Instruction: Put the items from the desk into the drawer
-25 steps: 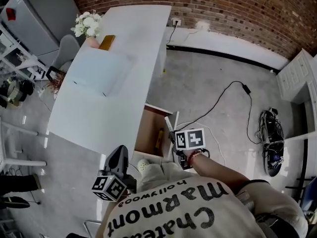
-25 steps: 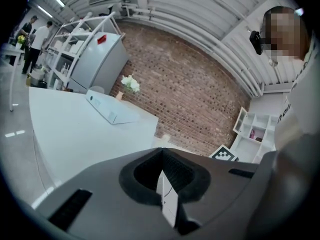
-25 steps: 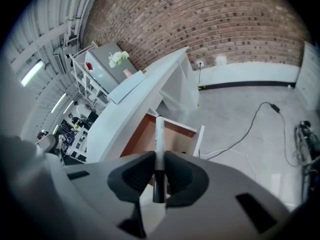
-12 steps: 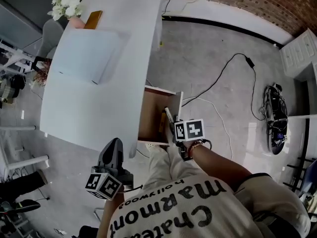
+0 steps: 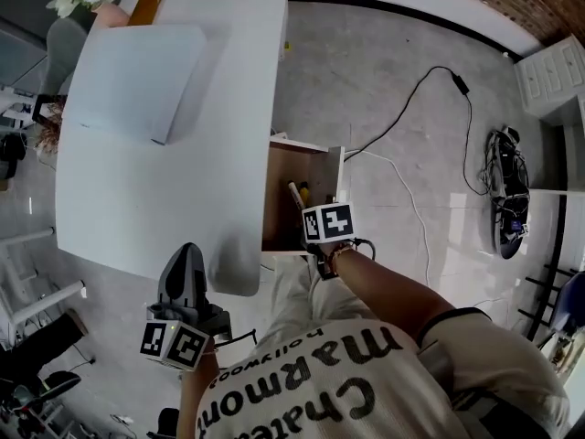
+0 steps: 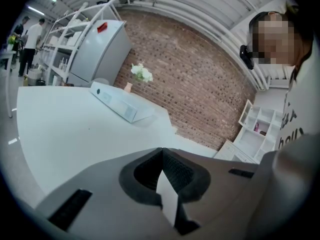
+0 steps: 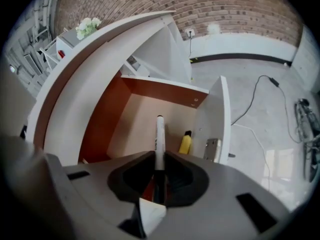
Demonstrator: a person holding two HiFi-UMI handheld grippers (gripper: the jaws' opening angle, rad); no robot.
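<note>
Down at the open drawer [image 5: 277,210], which juts out from under the right edge of the white surface [image 5: 155,190], the right hand-held gripper [image 5: 309,216] points steeply downward with its jaws pinched on a white marker [image 7: 160,134]. In the right gripper view the jaws stand only a narrow gap apart, and the marker's barrel fills that gap. Both pads press on its sides, while its dark-tipped end sticks out ahead over the drawer's pale bottom [image 7: 137,126]. Whether that tip touches the bottom cannot be told. A yellow highlighter [image 7: 185,143] with a black cap already lies inside the drawer, close to its white front panel [image 7: 222,119] and just to the right of the held marker. Meanwhile the left hand-held gripper [image 5: 186,256] hangs at the near edge of the surface, aimed across the top. In the left gripper view its jaws [image 6: 161,151] are pressed together at the tips with nothing between them. Far along the surface lies a flat white box [image 5: 137,76], well apart from both grippers.
</note>
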